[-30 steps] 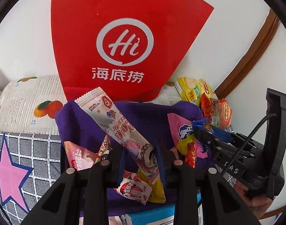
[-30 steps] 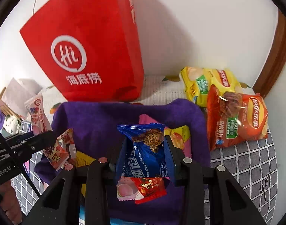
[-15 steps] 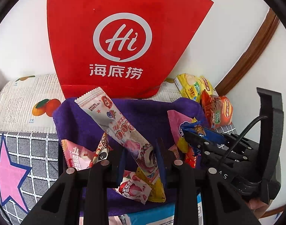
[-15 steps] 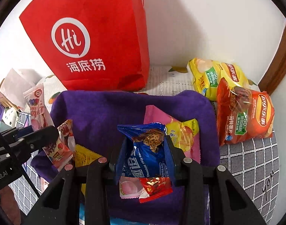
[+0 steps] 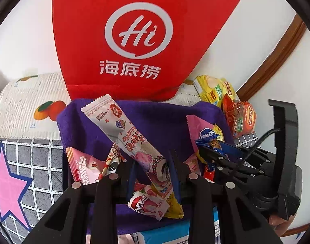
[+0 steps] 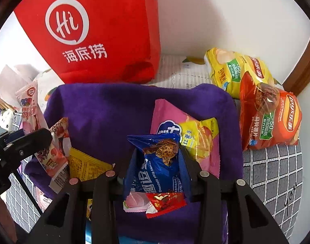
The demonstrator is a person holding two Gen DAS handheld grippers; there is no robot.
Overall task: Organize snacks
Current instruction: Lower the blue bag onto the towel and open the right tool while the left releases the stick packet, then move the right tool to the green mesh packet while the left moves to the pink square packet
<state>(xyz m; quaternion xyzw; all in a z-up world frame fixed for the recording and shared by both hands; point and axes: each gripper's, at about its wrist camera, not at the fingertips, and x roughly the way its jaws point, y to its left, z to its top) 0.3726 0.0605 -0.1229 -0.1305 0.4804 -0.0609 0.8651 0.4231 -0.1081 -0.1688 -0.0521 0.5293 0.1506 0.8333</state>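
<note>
While the red paper bag point(image 5: 134, 40) stands at the far wall behind the purple cloth point(image 6: 118, 109), the left gripper point(image 5: 152, 174) pinches a long white-pink snack stick point(image 5: 126, 134) and the right gripper point(image 6: 159, 168) clamps a blue cookie packet point(image 6: 157, 162) above the cloth's near part.

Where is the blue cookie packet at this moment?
The blue cookie packet is held in the right gripper, above the purple cloth, just before the pink packet.

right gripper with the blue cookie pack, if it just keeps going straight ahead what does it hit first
Most likely the pink and yellow snack bag lying on the purple cloth, just beyond the blue cookie pack in the right gripper. Depth is unclear; the red bag stands farther back.
</note>
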